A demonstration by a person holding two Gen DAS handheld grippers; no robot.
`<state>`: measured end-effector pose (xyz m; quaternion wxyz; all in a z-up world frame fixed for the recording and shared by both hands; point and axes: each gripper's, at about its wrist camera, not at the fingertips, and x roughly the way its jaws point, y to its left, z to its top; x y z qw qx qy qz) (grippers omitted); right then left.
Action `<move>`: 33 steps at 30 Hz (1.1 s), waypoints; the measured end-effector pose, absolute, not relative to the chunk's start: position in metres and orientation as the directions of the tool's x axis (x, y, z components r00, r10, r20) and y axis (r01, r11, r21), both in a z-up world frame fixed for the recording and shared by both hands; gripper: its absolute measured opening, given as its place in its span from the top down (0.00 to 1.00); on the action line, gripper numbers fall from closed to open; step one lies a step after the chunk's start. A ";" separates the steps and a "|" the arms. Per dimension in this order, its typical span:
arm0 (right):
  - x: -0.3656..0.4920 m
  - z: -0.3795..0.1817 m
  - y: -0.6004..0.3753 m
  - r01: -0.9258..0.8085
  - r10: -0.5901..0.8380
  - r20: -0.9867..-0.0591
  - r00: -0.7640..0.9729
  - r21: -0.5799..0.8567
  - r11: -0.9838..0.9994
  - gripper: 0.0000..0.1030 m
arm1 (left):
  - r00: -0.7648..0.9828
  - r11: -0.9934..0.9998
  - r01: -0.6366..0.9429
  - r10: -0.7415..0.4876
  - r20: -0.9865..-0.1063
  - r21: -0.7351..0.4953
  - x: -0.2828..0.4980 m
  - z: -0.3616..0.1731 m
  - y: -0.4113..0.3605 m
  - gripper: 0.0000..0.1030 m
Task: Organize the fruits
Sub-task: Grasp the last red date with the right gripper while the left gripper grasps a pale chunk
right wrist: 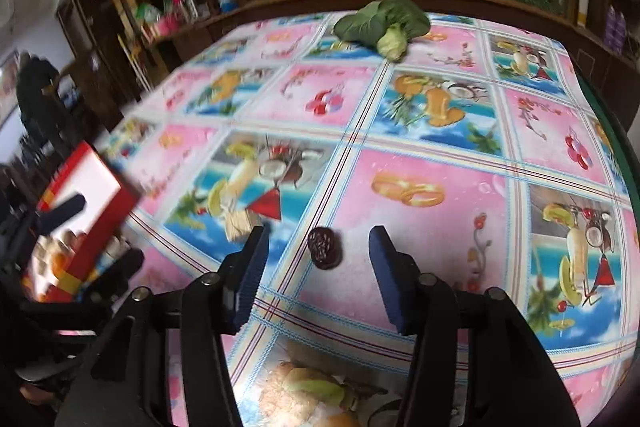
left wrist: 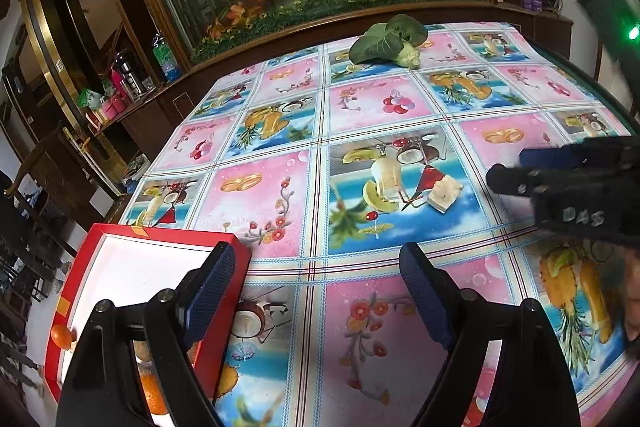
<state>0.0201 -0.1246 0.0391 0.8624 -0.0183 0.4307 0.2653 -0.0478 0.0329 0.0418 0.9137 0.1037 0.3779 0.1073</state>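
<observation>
A red box with a white inside [left wrist: 120,267] stands at the table's left front; it holds orange fruits [left wrist: 64,337] and others, partly hidden by my fingers. It also shows blurred in the right wrist view [right wrist: 84,211]. My left gripper [left wrist: 316,291] is open and empty, its left finger over the box's right edge. My right gripper [right wrist: 316,275] is open, with a small dark purple fruit [right wrist: 325,247] lying on the tablecloth between its fingertips. The right gripper shows in the left wrist view [left wrist: 568,183].
A leafy green vegetable [left wrist: 390,41] lies at the table's far edge, also in the right wrist view [right wrist: 384,23]. The fruit-print tablecloth [left wrist: 360,107] covers the table. A planter wall and a cluttered sideboard [left wrist: 120,91] stand behind.
</observation>
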 end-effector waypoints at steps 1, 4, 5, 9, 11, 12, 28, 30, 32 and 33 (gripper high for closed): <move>0.023 0.035 -0.123 -0.473 0.434 -0.760 0.483 0.191 0.860 0.54 | 0.691 0.957 -0.113 0.269 -0.670 0.267 -0.047 0.042 0.032 0.19; 0.028 0.025 -0.117 -0.468 0.400 -0.785 0.472 0.161 0.869 0.61 | 0.692 0.960 -0.088 0.251 -0.677 0.266 -0.042 0.041 0.028 0.19; 0.029 0.022 -0.115 -0.469 0.394 -0.791 0.468 0.156 0.869 0.62 | 0.693 0.963 -0.074 0.237 -0.681 0.260 -0.040 0.041 0.025 0.19; 0.028 0.020 -0.113 -0.461 0.350 -0.793 0.498 0.099 0.882 0.82 | 0.691 0.971 -0.027 0.189 -0.697 0.236 -0.032 0.040 0.017 0.19; 0.030 0.021 -0.117 -0.452 0.362 -0.794 0.488 0.125 0.883 0.82 | 0.685 0.976 0.001 0.159 -0.711 0.219 -0.025 0.037 0.013 0.19; 0.032 0.022 -0.121 -0.439 0.374 -0.794 0.479 0.153 0.885 0.82 | 0.679 0.976 0.007 0.154 -0.718 0.216 -0.022 0.036 0.011 0.19; 0.038 0.048 -0.157 -0.319 0.444 -0.731 0.518 0.317 0.893 0.82 | 0.611 0.991 0.094 0.019 -0.791 0.096 0.018 0.014 -0.003 0.60; 0.038 0.048 -0.158 -0.319 0.445 -0.730 0.518 0.319 0.893 0.82 | 0.612 0.992 0.101 -0.006 -0.791 0.071 0.018 0.014 -0.003 0.70; 0.038 0.048 -0.157 -0.317 0.445 -0.731 0.517 0.319 0.893 0.82 | 0.609 0.992 0.121 -0.039 -0.792 0.044 0.017 0.014 -0.004 0.81; 0.038 0.048 -0.157 -0.318 0.445 -0.731 0.517 0.319 0.893 0.82 | 0.609 0.992 0.122 -0.046 -0.792 0.036 0.016 0.014 -0.005 0.82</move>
